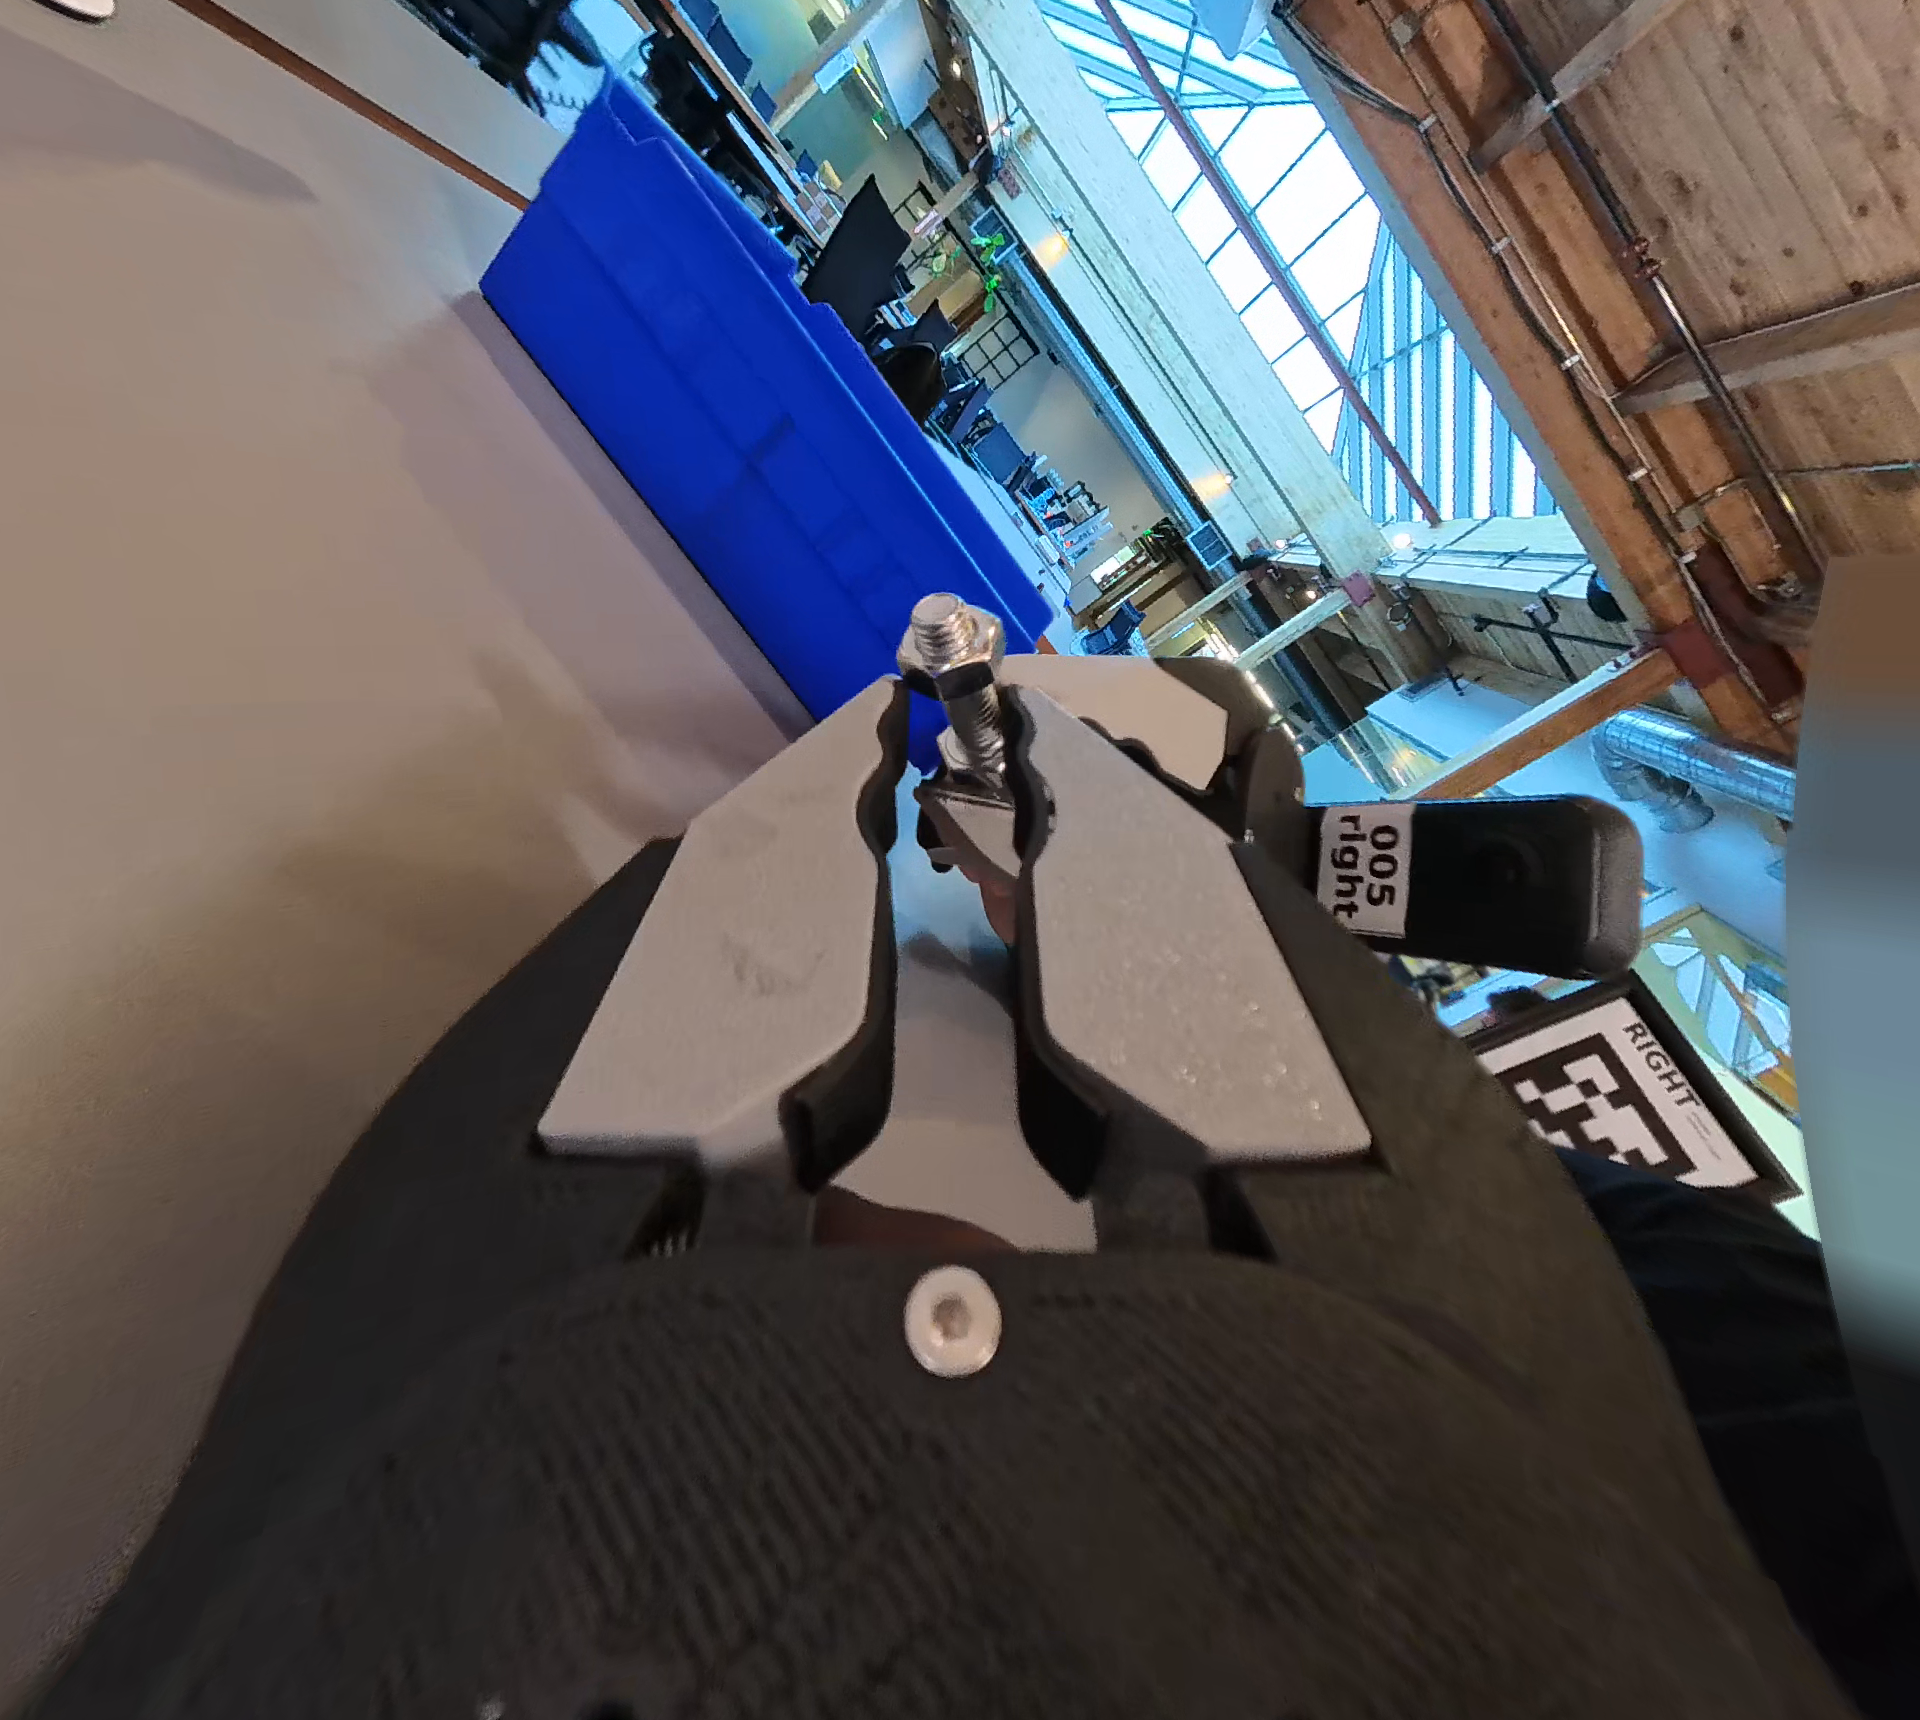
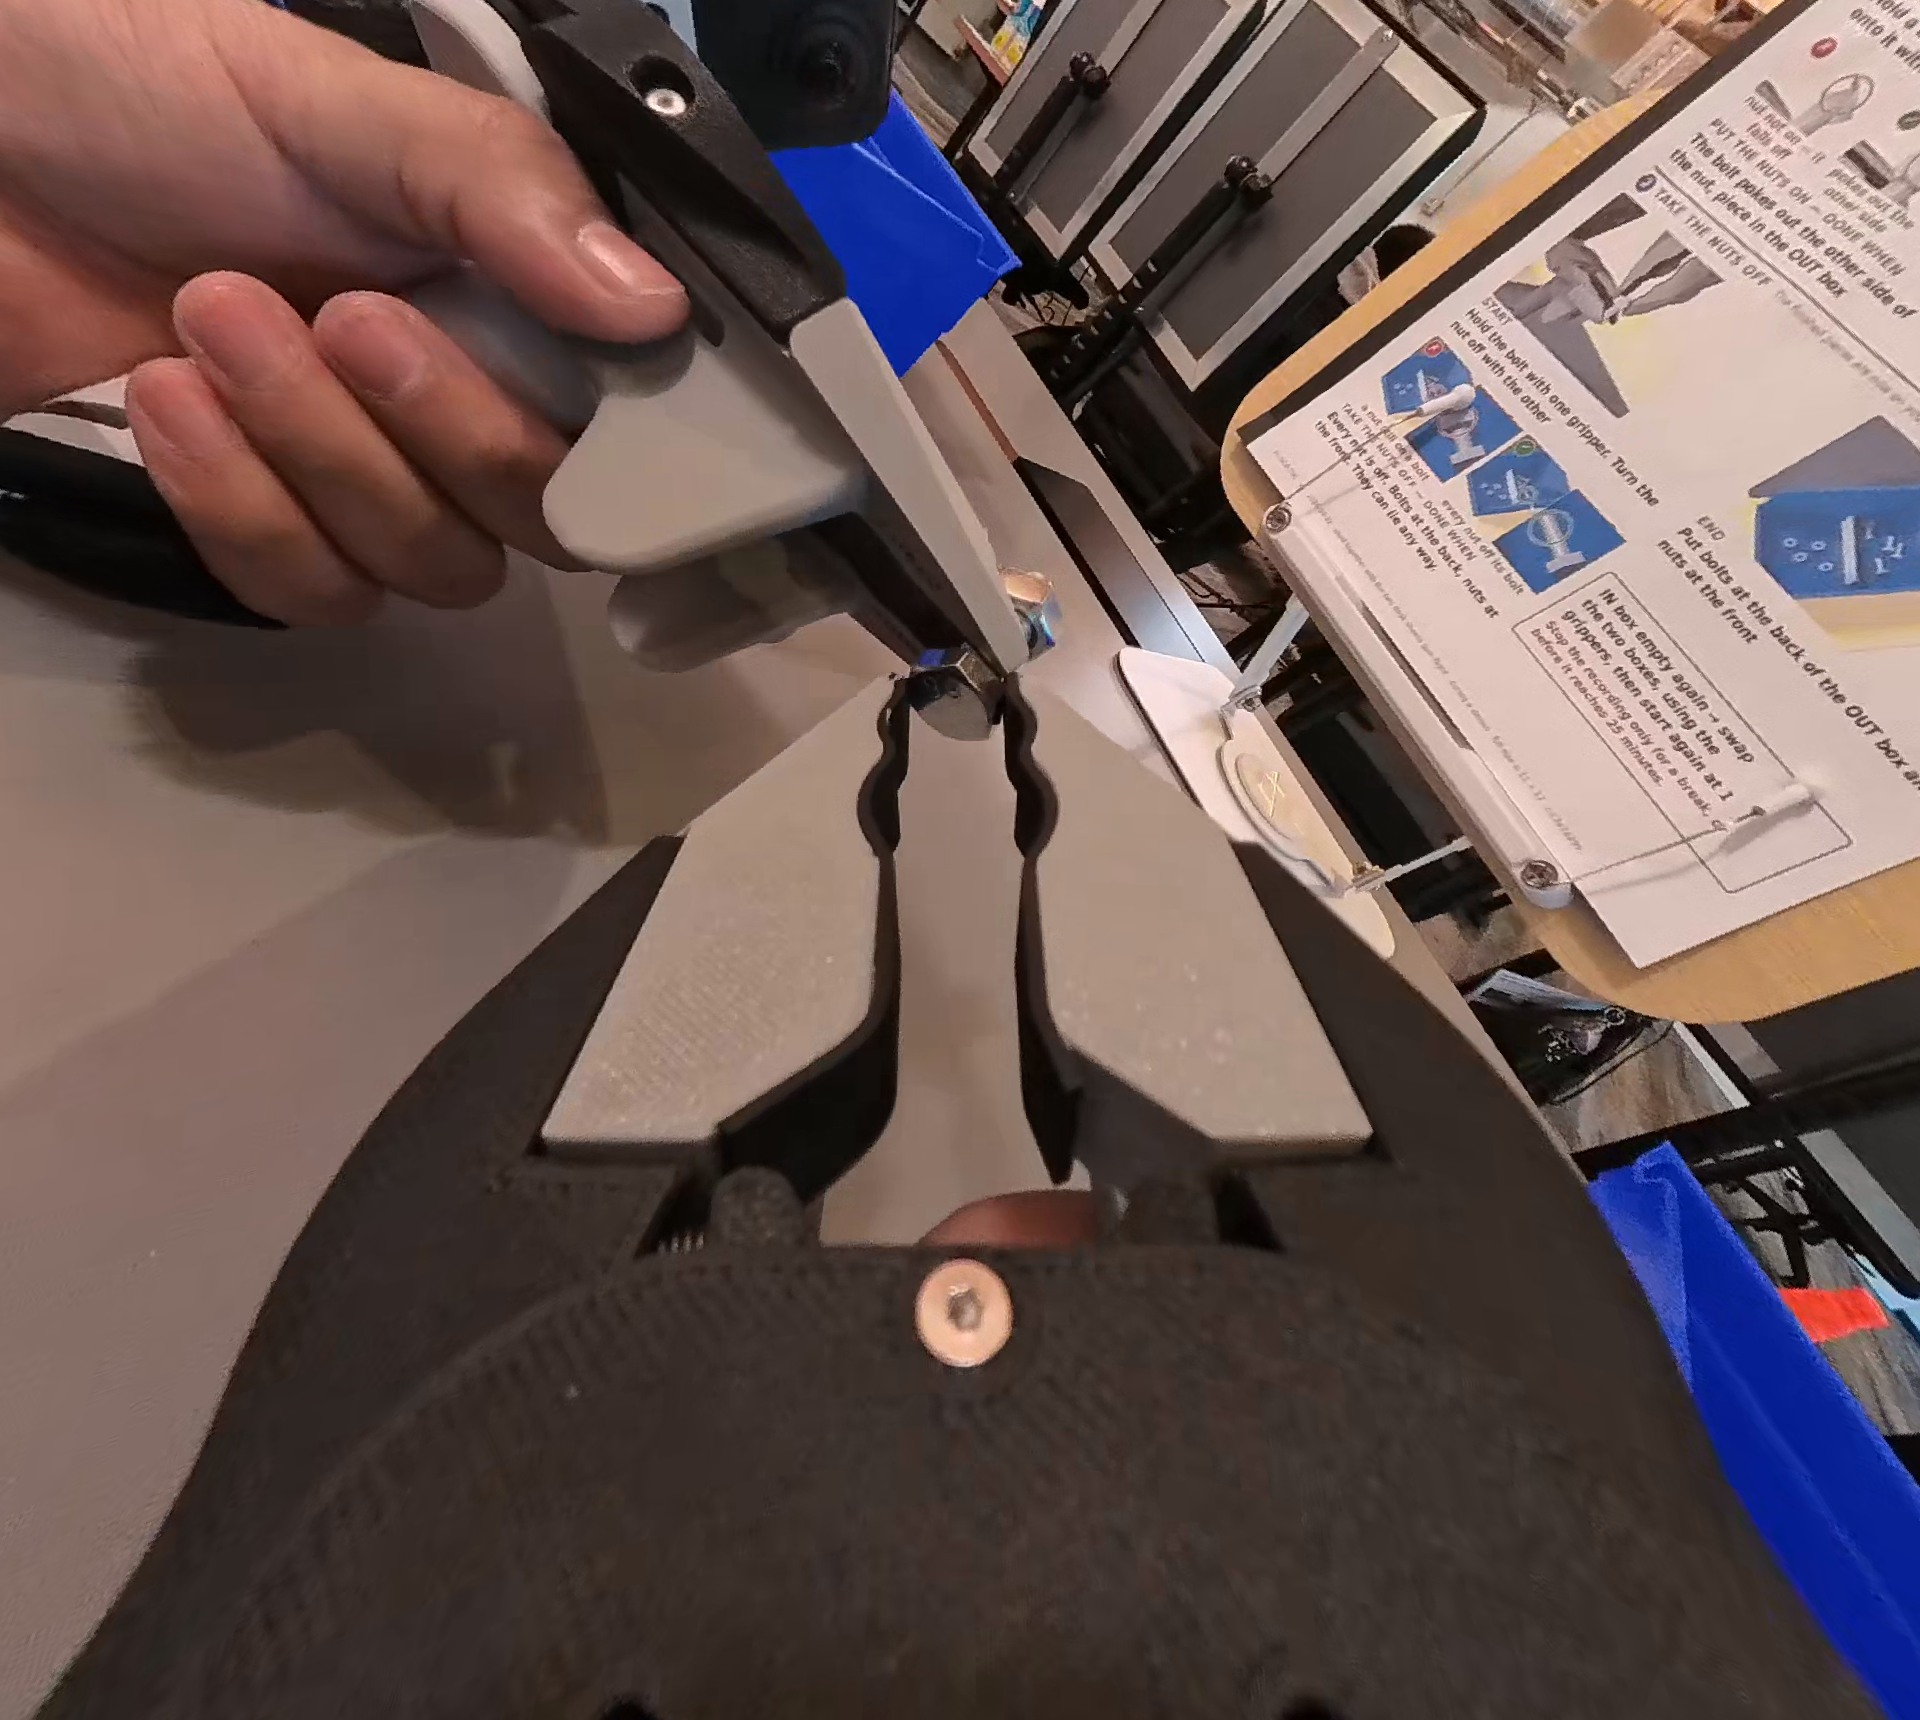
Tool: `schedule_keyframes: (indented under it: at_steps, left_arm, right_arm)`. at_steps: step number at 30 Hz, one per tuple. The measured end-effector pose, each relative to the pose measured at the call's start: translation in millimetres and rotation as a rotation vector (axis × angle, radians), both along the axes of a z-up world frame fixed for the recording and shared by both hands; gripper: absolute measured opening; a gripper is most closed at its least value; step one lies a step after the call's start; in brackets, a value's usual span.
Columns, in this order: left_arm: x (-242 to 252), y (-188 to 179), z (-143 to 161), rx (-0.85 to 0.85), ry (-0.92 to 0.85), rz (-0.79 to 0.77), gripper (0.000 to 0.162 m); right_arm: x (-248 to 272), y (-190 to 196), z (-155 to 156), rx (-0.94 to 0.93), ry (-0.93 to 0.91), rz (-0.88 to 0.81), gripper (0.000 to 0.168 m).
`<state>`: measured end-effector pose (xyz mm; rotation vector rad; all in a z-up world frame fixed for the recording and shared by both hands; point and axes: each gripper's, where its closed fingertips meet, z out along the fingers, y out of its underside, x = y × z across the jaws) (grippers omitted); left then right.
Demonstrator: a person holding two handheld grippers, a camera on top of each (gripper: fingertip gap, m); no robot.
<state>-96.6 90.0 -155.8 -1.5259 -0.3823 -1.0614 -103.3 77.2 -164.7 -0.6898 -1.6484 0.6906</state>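
Left gripper [image 1: 951, 714] is clamped narrow on a threaded bolt [image 1: 971, 735] at frame centre, shank axis pointed up-frame, hex nut [image 1: 951, 650] just beyond the tips; bolt head [image 2: 956, 702] is pinched by the right gripper [image 2: 954, 709].

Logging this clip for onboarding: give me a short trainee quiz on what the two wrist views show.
1. True or false: the nut is off the bolt.
2. The bin behind the grippers is: A red, B blue, C green.
3. Which gripper clamps the bolt's hex head?
Key: 1 false, the nut is threaded on, just beyond the tips of the left gripper. 2 B. 3 the right gripper.
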Motion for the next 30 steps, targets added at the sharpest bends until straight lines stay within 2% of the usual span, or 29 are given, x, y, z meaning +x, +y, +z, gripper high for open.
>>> schedule_keyframes:
  at_steps: [4,5,8,12,16,21,26,27,29,30]
  left_arm:
    - [-2.3,2.6,-3.8,-0.009,0.030,0.035,0.013]
    - [-1.4,2.0,-3.4,-0.003,0.062,0.035,0.007]
    - [-2.8,1.1,-4.5,-0.005,0.194,0.065,0.007]
    - [-13.9,-0.7,-5.5,-0.032,0.269,0.121,0.007]
    - [-26.9,-3.8,-15.1,-0.096,0.497,0.191,0.007]
    - [1.8,-1.6,-24.5,-0.109,0.682,0.098,0.007]
    - [12.4,-0.4,-32.4,-0.118,0.785,0.069,0.007]
    - [13.1,-0.6,-31.5,-0.113,0.783,0.067,0.007]
    - [13.0,-0.3,-29.2,-0.104,0.780,0.074,0.007]
    - [12.8,-0.5,-27.1,-0.096,0.779,0.080,0.007]
  right_arm:
    - [-2.3,3.2,-5.3,-0.025,-0.020,-0.018,0.014]
    - [-2.6,2.9,-5.9,-0.045,-0.023,-0.015,0.014]
    - [-2.3,1.0,-5.8,-0.126,-0.038,0.018,0.014]
    - [3.2,3.8,3.6,-0.245,-0.042,0.078,0.010]
    - [3.7,11.5,8.4,-0.453,-0.087,0.117,0.020]
    - [1.5,8.2,2.8,-0.640,-0.159,0.174,0.030]
    - [3.4,-0.7,-0.7,-0.824,-0.255,0.258,0.006]
    - [3.2,1.0,0.0,-0.856,-0.261,0.262,0.006]
    - [3.9,3.8,2.7,-0.913,-0.266,0.275,0.010]
    - [3.7,5.7,4.0,-0.932,-0.262,0.274,0.020]
